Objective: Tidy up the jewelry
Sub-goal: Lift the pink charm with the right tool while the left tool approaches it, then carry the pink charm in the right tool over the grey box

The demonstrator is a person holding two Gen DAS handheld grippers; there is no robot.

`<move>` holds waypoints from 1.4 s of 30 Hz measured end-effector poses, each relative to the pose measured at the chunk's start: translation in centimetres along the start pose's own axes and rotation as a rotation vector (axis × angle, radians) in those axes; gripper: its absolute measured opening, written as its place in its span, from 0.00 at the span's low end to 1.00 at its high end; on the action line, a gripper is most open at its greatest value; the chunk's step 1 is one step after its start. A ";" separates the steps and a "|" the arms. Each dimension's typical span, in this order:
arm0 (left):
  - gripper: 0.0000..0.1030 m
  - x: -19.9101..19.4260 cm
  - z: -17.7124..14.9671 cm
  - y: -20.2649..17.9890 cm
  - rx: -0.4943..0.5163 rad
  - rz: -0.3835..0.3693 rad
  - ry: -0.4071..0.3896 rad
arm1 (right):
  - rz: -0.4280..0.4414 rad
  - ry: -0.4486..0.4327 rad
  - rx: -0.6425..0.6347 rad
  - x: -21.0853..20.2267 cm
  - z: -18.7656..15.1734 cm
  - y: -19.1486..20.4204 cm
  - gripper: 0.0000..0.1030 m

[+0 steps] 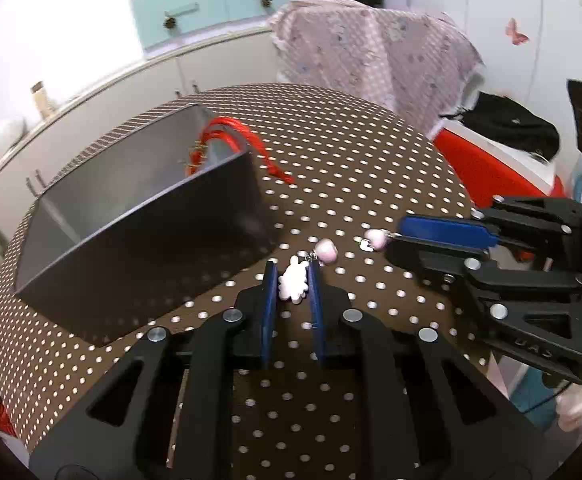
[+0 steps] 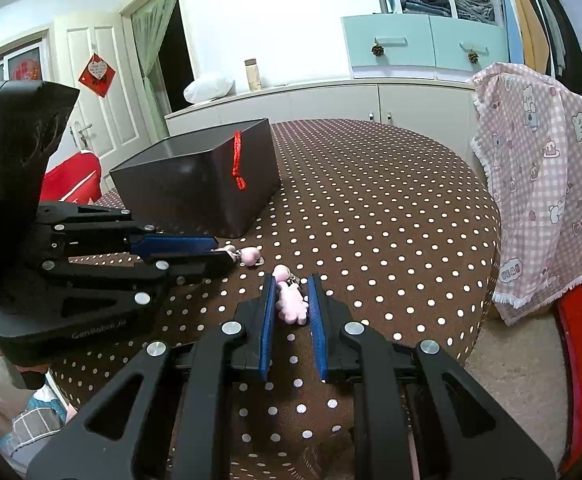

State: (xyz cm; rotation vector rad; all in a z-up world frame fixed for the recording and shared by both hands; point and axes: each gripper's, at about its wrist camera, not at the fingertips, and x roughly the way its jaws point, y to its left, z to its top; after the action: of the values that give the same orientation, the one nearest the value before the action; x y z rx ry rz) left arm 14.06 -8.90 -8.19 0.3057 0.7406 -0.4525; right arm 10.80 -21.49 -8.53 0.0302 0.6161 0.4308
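Two pale pink charm pieces lie on the brown polka-dot table. My left gripper (image 1: pixel 293 280) brackets one flower-shaped charm (image 1: pixel 292 283) with a pink bead (image 1: pixel 326 250) at its tip; the jaws stand close beside it, and contact is unclear. My right gripper (image 2: pixel 290 293) brackets the other pink charm (image 2: pixel 290 300) the same way. Each gripper shows in the other's view: the right gripper (image 1: pixel 391 240) and the left gripper (image 2: pixel 227 252). A dark open box (image 1: pixel 131 216) holds red cord jewelry (image 1: pixel 227 136); the box (image 2: pixel 199 176) has a red cord (image 2: pixel 237 160) hanging over its wall.
The round table (image 2: pixel 371 200) drops off at its right and near edges. A chair draped with pink checked cloth (image 2: pixel 539 176) stands to the right. White cabinets (image 2: pixel 311 100) run behind. A red item (image 1: pixel 491 164) lies beyond the table.
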 end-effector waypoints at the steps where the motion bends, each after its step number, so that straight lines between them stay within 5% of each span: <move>1: 0.16 -0.2 0.0 0.4 -0.018 -0.010 -0.011 | -0.001 -0.001 -0.004 0.0 0.0 0.1 0.15; 12: 0.16 -2.1 -0.6 1.4 -0.089 0.006 -0.136 | 0.029 0.009 0.018 -0.3 0.2 -0.2 0.14; 42: 0.16 -6.1 -2.1 5.8 -0.273 -0.149 -0.385 | 0.034 -0.056 -0.016 -2.4 6.0 1.9 0.14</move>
State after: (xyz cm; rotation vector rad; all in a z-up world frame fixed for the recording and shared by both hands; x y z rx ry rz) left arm 11.81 -1.24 -4.74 -0.0944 0.4408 -0.5256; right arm 11.72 -20.13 -1.97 0.0377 0.5576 0.4666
